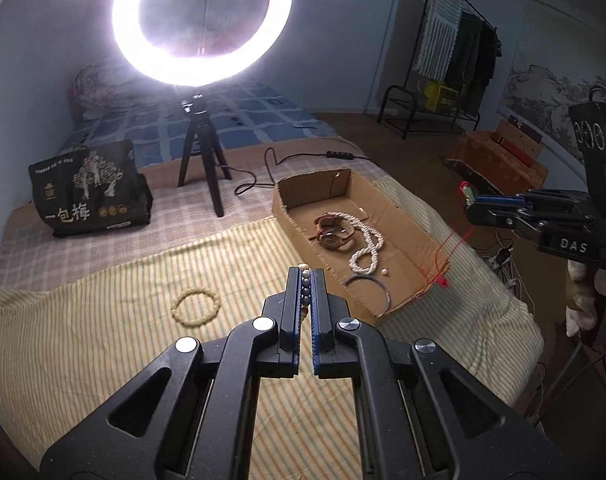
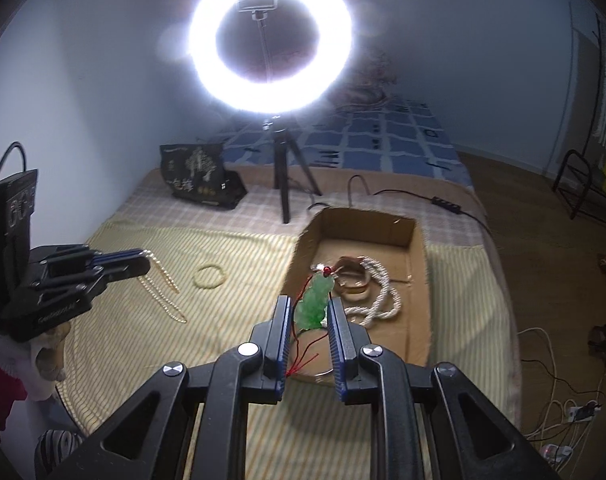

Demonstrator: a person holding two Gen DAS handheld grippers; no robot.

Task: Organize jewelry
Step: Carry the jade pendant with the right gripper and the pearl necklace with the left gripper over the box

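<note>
Left tongs [image 1: 306, 280] pinched on a bead strand [image 2: 163, 280], right tongs [image 2: 311, 312] clamping a green pendant [image 2: 313, 304] above the cardboard box [image 2: 419, 280], on the bed [image 2: 143, 248]

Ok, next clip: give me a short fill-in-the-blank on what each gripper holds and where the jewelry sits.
1. The right gripper is shut on a ____ pendant with a red cord.
2. The left gripper holds a string of ____.
3. The pearl necklace lies inside the ____ box.
4. One bead bracelet lies on the ____ cloth.

Missing words: green; beads; cardboard; striped
</note>
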